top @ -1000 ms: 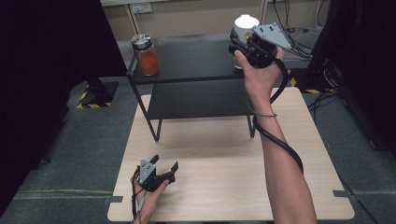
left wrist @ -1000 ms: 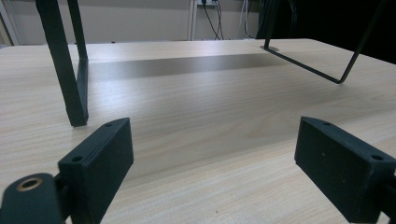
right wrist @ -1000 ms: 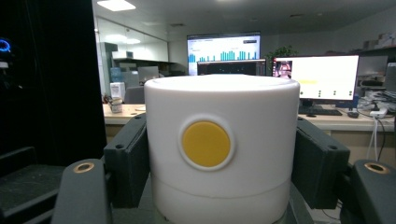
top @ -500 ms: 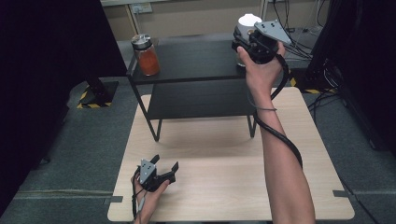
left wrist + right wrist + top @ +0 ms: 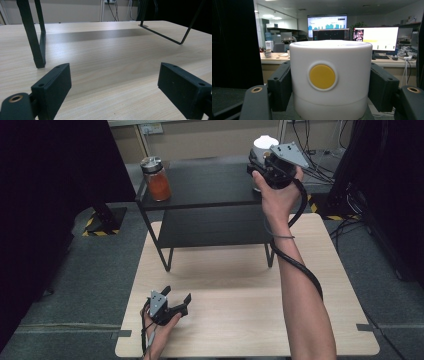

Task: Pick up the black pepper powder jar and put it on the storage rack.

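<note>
A white round container (image 5: 262, 143) with a yellow dot (image 5: 322, 76) sits between the jaws of my right gripper (image 5: 261, 160), which is shut on it over the back right corner of a black two-level shelf (image 5: 210, 185). In the right gripper view both pads (image 5: 280, 85) press against the sides of the white container (image 5: 330, 100). Whether it rests on the shelf top or hangs just above it, I cannot tell. My left gripper (image 5: 177, 295) lies low on the wooden table (image 5: 240, 310) near the front left, open, with nothing between its pads (image 5: 53, 87).
A glass jar (image 5: 157, 180) with orange contents and a metal lid stands at the shelf's back left corner. The shelf's thin black legs (image 5: 35, 37) stand on the table ahead of the left gripper. Cables and dark equipment lie on the floor at the right.
The right hand has drifted slightly right and back with the white container. The left gripper has stayed still.
</note>
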A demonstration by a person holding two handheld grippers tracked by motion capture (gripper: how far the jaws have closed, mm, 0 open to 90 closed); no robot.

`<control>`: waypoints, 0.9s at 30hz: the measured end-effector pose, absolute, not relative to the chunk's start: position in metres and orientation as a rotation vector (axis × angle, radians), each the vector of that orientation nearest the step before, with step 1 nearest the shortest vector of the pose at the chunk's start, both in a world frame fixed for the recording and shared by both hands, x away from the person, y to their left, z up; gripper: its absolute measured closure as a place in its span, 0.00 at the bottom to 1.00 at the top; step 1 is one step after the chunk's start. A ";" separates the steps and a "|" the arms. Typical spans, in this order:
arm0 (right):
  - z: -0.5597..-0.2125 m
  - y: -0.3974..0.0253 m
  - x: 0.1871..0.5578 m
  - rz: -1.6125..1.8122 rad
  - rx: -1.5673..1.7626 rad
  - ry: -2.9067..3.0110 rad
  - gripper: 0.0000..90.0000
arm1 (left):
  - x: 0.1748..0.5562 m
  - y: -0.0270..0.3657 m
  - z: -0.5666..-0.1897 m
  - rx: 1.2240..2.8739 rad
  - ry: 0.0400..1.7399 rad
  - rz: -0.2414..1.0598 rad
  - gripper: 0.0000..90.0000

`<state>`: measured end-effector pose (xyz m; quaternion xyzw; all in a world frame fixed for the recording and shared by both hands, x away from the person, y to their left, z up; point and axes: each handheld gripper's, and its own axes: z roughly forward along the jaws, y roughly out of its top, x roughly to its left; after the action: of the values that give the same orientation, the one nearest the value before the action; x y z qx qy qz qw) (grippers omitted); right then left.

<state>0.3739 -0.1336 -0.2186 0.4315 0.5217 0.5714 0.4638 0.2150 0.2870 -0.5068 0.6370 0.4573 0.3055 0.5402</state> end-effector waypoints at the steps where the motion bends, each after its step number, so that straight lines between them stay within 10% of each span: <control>1: -0.219 -0.133 0.374 1.402 1.058 1.283 0.34 | 0.215 0.287 -0.507 1.514 1.087 0.726 0.12; 27: -0.215 -0.142 0.375 1.445 1.055 1.333 0.16 | 0.215 0.287 -0.507 1.516 1.084 0.727 0.12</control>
<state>0.3749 -0.1421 -0.2151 0.4245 0.5365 0.5819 0.4397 0.2150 0.2867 -0.5067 0.6379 0.4562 0.3059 0.5398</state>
